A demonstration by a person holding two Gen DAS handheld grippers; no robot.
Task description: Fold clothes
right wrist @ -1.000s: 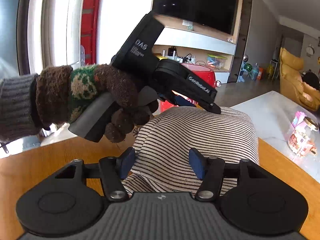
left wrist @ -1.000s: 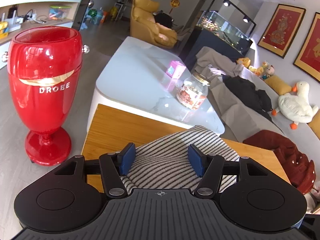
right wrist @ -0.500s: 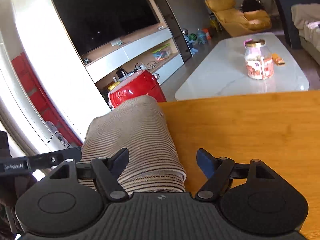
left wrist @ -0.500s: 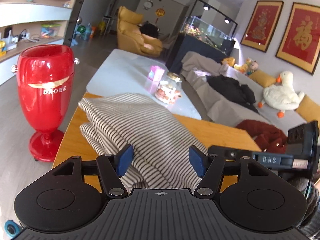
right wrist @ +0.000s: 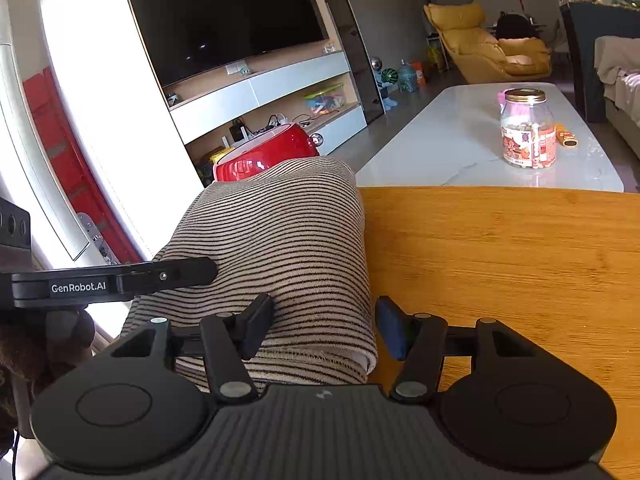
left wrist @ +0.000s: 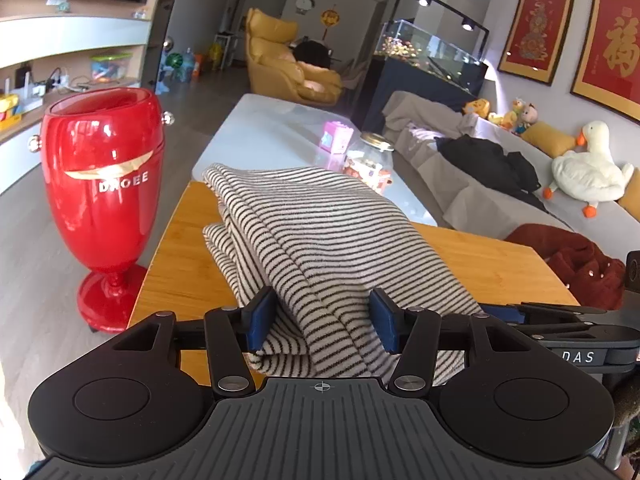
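— Striped cloth [left wrist: 320, 236] lies folded in layers at the left end of our wooden table [right wrist: 520, 248], so we judge most folds done.

— What's left?

— Perhaps a last fold or squaring up. Our left gripper [left wrist: 322, 320] is closing, near hem between its jaws; whether the pads press yet we cannot tell. Our right gripper [right wrist: 324, 330] is closing around the cloth's corner, right pad clear.

— Room?

— Bare wood rightward; table edge and red vase [left wrist: 106, 196] close on the left.

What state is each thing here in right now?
Striped cloth: folded in layers on the wooden table.
Left gripper: jaws closing, cloth between them.
Right gripper: jaws closing, cloth edge between them.
Jar: upright, lid on.
Red vase: upright on the floor.
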